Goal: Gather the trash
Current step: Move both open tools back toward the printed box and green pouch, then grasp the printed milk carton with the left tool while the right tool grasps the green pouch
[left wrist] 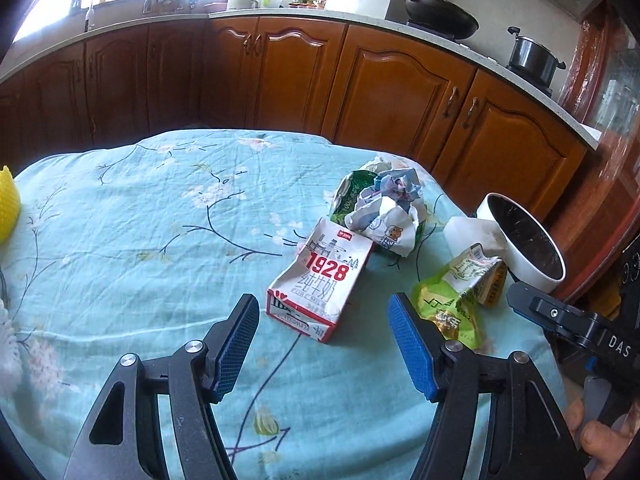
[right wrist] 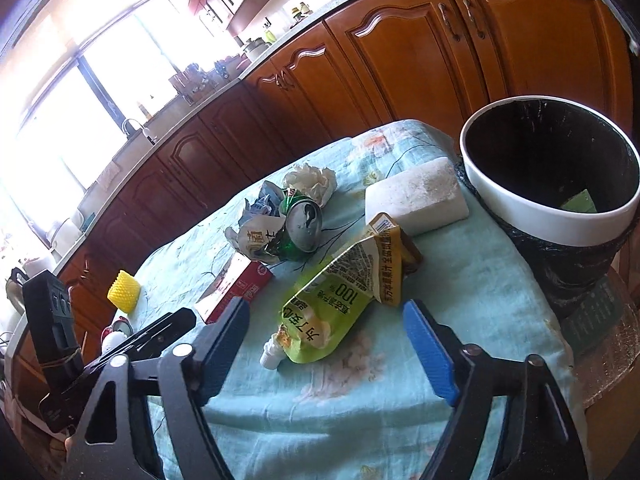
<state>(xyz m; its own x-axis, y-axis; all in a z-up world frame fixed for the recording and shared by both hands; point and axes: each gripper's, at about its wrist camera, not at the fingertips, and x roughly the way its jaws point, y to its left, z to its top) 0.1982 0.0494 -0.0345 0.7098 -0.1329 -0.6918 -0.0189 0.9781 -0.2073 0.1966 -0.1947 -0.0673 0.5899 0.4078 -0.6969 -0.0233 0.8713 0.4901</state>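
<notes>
My left gripper is open and empty, just short of a crushed red and white milk carton lying on the light blue tablecloth. My right gripper is open and empty, hovering over a green spouted drink pouch, which also shows in the left wrist view. A crushed green can and crumpled wrappers lie in a heap beyond; the wrappers also show in the left wrist view. A white-rimmed bin with a black liner stands at the table's right edge; it also shows in the left wrist view.
A white foam block lies between the pouch and the bin. A yellow spiky object sits at the far left of the table. Wooden kitchen cabinets run behind, with a wok and pot on the counter.
</notes>
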